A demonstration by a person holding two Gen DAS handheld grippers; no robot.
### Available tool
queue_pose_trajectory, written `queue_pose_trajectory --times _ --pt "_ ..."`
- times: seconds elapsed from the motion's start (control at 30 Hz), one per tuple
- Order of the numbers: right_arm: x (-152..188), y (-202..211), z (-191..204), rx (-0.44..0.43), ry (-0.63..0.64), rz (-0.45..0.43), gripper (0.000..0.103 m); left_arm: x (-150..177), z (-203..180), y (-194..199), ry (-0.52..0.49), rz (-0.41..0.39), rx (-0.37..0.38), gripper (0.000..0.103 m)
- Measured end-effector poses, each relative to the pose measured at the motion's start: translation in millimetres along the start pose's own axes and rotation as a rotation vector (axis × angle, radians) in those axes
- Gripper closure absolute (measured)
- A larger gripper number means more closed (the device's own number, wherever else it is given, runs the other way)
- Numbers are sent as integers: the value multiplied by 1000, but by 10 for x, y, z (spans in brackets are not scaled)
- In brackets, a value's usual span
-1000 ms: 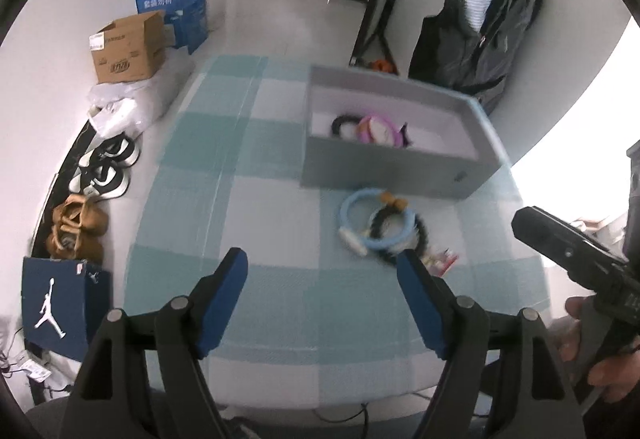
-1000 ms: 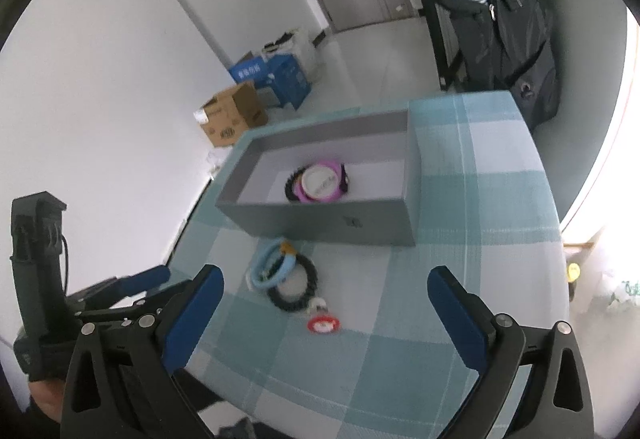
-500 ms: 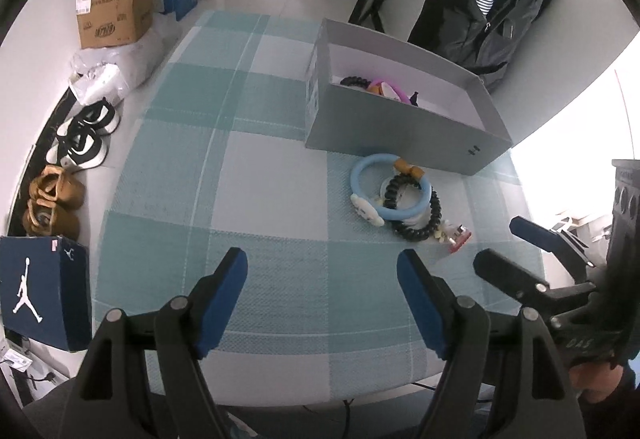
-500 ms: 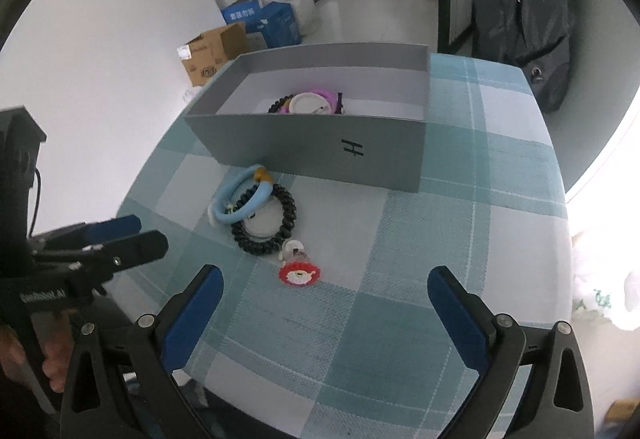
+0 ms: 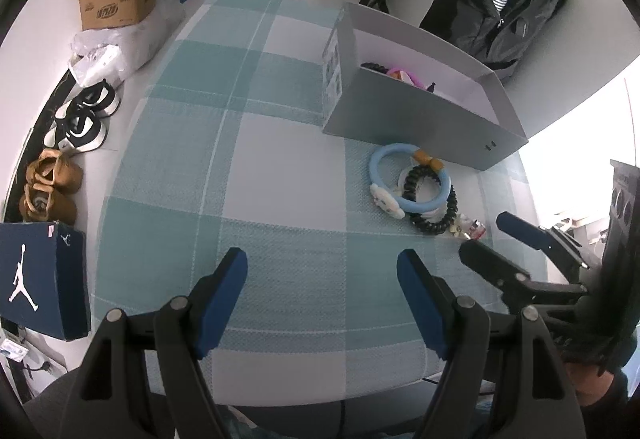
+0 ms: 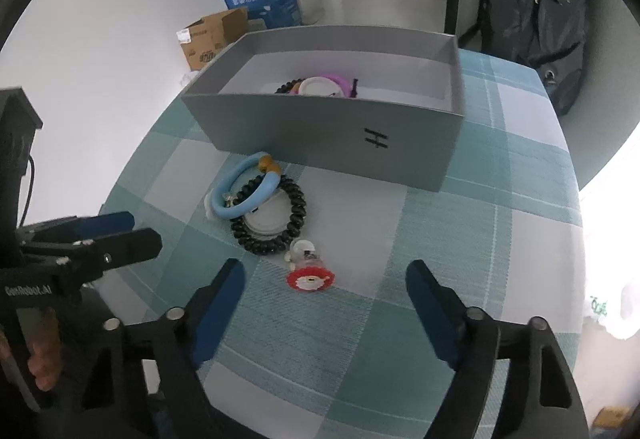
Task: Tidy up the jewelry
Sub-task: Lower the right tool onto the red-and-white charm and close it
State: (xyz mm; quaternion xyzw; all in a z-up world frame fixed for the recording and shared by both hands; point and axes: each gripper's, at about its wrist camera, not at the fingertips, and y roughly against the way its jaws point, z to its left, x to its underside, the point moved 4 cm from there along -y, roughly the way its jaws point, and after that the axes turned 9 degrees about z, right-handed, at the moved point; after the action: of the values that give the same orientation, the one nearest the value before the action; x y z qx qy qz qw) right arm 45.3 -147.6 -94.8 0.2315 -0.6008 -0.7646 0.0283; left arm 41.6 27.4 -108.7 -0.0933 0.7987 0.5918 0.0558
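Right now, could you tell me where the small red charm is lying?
In the right wrist view the red charm lies on the checked tablecloth, just ahead of the open right tongs, at the near end of the black bead bracelet.

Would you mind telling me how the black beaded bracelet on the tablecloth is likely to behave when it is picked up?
The black beaded bracelet looks strung from separate beads, so it probably sags when lifted. The blue ring overlaps it, so that may drag along. The beads look glossy and might slip.
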Motion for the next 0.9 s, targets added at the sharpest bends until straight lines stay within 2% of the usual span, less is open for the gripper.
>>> queue_pose_trajectory --times 0.17,0.23,0.43,0.53,0.77,0.9 --pt "-19 -48 99 13 42 10 43 -10 9 13 2 -5 5 30" --pt "-18 -72 126 12 50 18 43 -14 10 14 1 -4 8 30" --pt "-34 -72 102 21 38 10 63 -21 14 10 0 1 12 30" --pt "-43 -69 87 17 25 13 80 -30 16 10 4 0 14 30" --pt "-21 -13 42 -6 18 4 83 -51 -8 6 7 -6 16 30" --pt "-15 63 -76 -74 -33 -11 83 -88 3 -9 24 -1 30 30"
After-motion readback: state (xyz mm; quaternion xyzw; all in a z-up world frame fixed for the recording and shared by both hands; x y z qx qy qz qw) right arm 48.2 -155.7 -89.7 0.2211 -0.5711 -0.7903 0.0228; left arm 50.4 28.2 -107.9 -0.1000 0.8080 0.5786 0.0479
